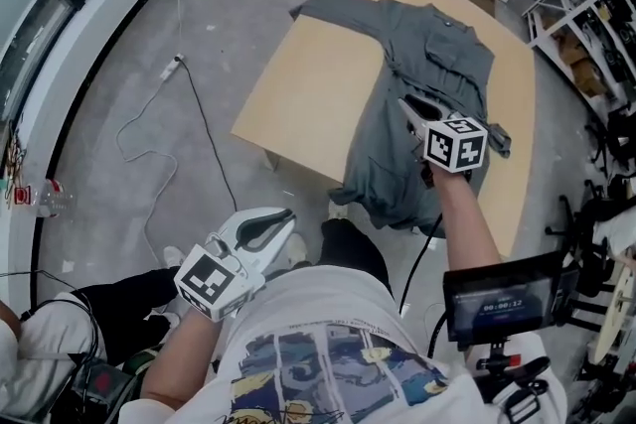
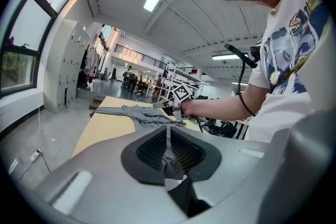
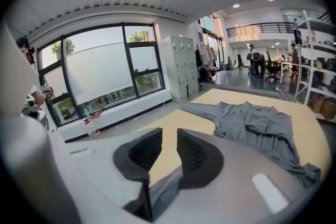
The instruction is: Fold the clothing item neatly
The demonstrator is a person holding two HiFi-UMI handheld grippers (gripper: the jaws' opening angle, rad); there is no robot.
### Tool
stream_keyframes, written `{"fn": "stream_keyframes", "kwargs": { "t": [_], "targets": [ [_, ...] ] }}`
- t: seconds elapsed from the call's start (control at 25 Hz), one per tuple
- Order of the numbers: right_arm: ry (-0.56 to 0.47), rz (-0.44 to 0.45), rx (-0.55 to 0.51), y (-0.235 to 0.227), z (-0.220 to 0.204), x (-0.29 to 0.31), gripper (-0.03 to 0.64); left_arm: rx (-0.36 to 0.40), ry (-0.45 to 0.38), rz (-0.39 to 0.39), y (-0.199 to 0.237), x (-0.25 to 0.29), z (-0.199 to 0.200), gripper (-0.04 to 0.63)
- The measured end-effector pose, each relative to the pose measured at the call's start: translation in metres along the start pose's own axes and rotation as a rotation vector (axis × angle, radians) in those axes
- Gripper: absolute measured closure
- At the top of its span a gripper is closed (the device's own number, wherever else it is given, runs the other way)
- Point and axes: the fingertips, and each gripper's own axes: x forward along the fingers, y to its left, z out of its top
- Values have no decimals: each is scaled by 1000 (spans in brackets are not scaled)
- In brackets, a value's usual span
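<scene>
Left of the table, over the bare floor, the white plastic left gripper has its jaws pressed together on nothing, while the matching right gripper, jaws slightly parted, hangs above the grey long-sleeved garment on the pale wooden table, hiding part of its right side.

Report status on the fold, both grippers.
Left hand-held gripper shut, empty, off the table. Right hand-held gripper open, empty, above the grey garment. Garment unfolded, lower end hanging off the near edge. Nothing in the way.
</scene>
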Motion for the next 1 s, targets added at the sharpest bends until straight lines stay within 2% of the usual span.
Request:
{"fn": "stream_keyframes", "kwargs": {
  "t": [0.32, 0.52, 0.8, 1.0],
  "targets": [
    [30, 87, -96, 26, 24, 46, 541, -20, -4, 53, 10, -11, 9, 565],
    [39, 152, -139, 18, 44, 111, 541, -86, 8, 82, 38, 8, 14, 565],
    [92, 195, -216, 8, 61, 202, 541, -102, 59, 121, 82, 34, 33, 565],
    [133, 201, -253, -4, 75, 263, 541, -136, 48, 85, 106, 52, 47, 565]
  ]
}}
